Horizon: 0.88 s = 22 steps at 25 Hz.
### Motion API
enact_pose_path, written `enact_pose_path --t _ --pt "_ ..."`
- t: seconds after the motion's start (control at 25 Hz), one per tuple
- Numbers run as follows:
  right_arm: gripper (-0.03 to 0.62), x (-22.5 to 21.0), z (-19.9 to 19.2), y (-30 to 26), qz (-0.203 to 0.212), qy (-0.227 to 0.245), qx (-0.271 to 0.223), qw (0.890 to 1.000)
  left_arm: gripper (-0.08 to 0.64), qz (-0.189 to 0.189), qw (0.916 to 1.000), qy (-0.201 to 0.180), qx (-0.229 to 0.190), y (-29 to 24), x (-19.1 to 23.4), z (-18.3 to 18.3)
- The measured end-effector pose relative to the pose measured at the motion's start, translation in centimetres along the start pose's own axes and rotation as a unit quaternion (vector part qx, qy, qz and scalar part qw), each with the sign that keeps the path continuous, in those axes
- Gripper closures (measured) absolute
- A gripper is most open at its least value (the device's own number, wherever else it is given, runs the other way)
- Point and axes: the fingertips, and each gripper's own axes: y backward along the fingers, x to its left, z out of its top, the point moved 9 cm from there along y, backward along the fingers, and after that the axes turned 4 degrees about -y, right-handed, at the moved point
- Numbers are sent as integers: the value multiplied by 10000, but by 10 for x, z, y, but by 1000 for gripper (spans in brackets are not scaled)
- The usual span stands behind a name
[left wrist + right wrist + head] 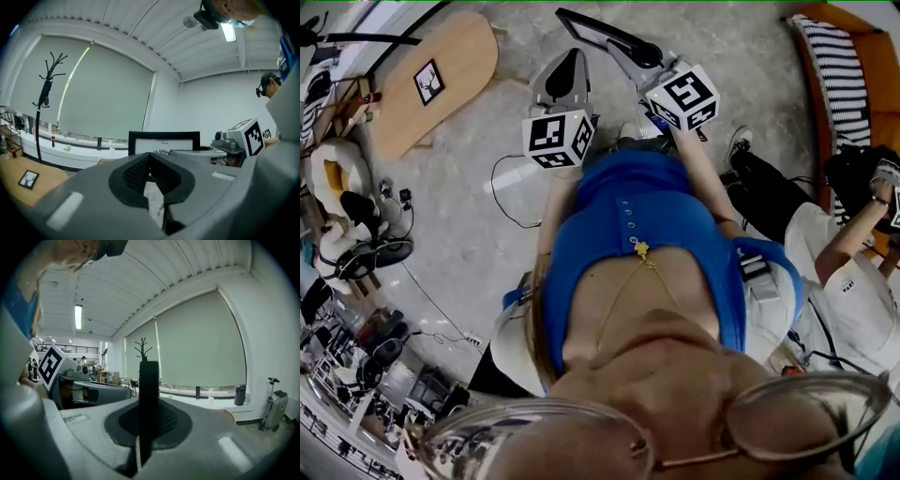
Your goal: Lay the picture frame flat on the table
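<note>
Close to the person's chest, the right tool [645, 58] clamps the edge of a thin black-rimmed picture frame [595, 30] held in the air. The left tool [150, 155] is pinched closed, empty. The rounded light-wood surface [459, 56] sits well apart, carrying what looks like another small dark frame [428, 82]. The laying-down is all left to do.

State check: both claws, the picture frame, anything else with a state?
Left claw: shut, empty.
Right claw: shut on the picture frame.
Picture frame: held edge-on in the air, not laid on the table.
Small frame: on the wooden table, untouched.
Window blind: down.
Ceiling light: on.
</note>
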Motion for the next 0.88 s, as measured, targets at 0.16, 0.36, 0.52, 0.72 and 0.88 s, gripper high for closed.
enact_pose_path --t 0.16,0.36,0.52,0.72,0.88 --pt "588 -1 -9 -11 -78 11 126 9999 560 -57 9999 56 72 -5 12 -7" --pt "588 -15 -5 -23 -340 -52 119 9993 560 -252 9996 87 112 -27 30 -2" --pt "588 -42 2 -65 -526 -93 117 9985 560 -528 9984 -12 183 -68 70 3" --pt "588 -75 19 -104 -788 -105 77 9968 560 -958 9952 -59 207 -116 103 20" --pt "588 -85 36 -129 -969 -102 78 9952 560 -1169 9929 -143 191 -135 124 39"
